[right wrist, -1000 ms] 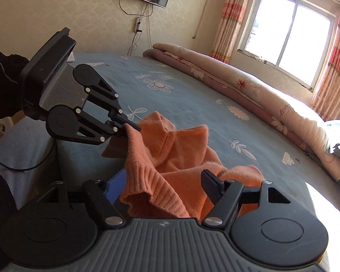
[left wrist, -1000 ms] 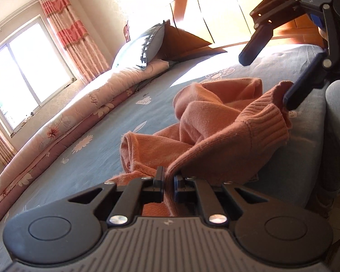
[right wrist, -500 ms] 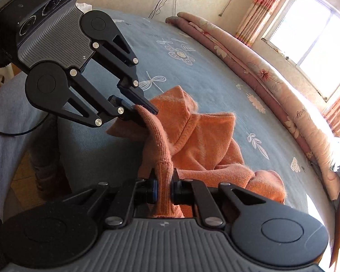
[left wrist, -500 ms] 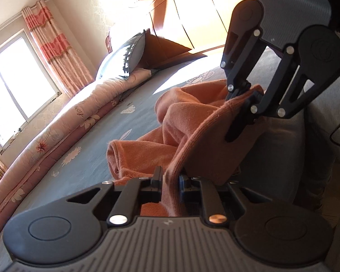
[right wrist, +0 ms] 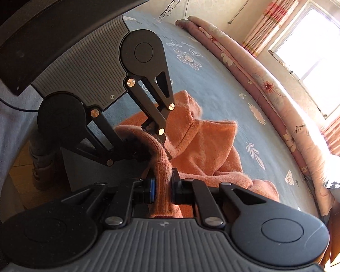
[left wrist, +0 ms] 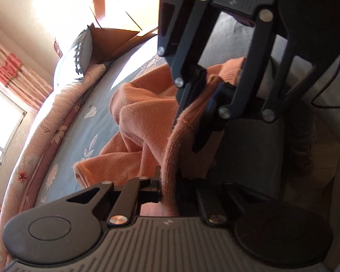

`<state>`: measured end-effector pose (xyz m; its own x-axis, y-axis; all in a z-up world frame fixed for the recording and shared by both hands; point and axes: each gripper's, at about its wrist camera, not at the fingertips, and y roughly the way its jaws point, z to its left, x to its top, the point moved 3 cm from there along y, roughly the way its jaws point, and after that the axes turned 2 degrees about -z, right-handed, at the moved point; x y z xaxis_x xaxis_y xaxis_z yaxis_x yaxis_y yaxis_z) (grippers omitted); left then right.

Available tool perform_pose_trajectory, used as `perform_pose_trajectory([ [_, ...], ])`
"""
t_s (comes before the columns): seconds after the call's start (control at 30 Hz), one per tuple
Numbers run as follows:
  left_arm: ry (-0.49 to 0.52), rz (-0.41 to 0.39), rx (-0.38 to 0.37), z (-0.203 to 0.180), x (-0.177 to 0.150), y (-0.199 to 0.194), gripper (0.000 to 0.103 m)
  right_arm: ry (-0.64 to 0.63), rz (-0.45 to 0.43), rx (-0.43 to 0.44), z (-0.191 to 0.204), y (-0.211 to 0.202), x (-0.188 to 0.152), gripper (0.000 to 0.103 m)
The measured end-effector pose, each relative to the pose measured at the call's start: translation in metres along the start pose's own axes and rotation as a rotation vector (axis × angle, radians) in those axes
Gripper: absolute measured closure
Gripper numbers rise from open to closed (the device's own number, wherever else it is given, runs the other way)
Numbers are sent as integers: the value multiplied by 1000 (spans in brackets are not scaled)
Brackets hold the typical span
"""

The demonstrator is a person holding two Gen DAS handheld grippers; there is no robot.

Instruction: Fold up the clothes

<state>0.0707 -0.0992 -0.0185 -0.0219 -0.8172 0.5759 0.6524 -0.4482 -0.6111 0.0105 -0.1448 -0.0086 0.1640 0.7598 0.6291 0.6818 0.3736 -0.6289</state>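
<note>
Left wrist view, bottom centre: left claw (left wrist: 167, 188) clamped tight on a ribbed edge of the orange sweater (left wrist: 145, 117), the knit rising in a taut band out of the pinch toward the upper right. Just beyond it, filling the upper right of the frame, the right claw (left wrist: 206, 99) comes in from above, its fingers pinching the same ribbed band a little farther along. Right wrist view, bottom centre: right claw (right wrist: 162, 189) grips a thick ribbed fold of the orange sweater (right wrist: 206, 145) between its blue-backed pads; jaws easing apart slightly, yet the pads press on the knit from both sides. Directly above, at centre left, the left claw (right wrist: 156, 146) bites the same edge, the short stretch of knit between the two claws arched over. Both claws sit close together near the bed's front edge. The rest of the sweater lies crumpled on the blue floral bedsheet (right wrist: 215, 77), spreading toward centre right in this view. Farther out, a rolled pink floral quilt (right wrist: 256, 72) runs along the far side of the bed. A grey pillow (left wrist: 79, 56) leans at the wooden headboard (left wrist: 124, 11), upper left in the left wrist view. Window with striped pink curtains (right wrist: 278, 11) at upper right, bright daylight.
</note>
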Motion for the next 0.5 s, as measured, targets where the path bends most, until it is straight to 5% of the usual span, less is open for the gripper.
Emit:
perform_pose_trajectory([
  [0.13,-167,-1,18,45,-2,3,98,90,-57,-37,-29,-30,-16,74],
  [0.2,-247,2,50,72,-6,7,98,146,-67,-84,-46,-42,-28,58],
  [0.33,-399,17,111,125,-17,24,98,236,-27,-161,-72,-54,-60,54],
  [0.5,-492,68,158,161,-27,54,98,271,27,-143,-74,-37,-87,46],
])
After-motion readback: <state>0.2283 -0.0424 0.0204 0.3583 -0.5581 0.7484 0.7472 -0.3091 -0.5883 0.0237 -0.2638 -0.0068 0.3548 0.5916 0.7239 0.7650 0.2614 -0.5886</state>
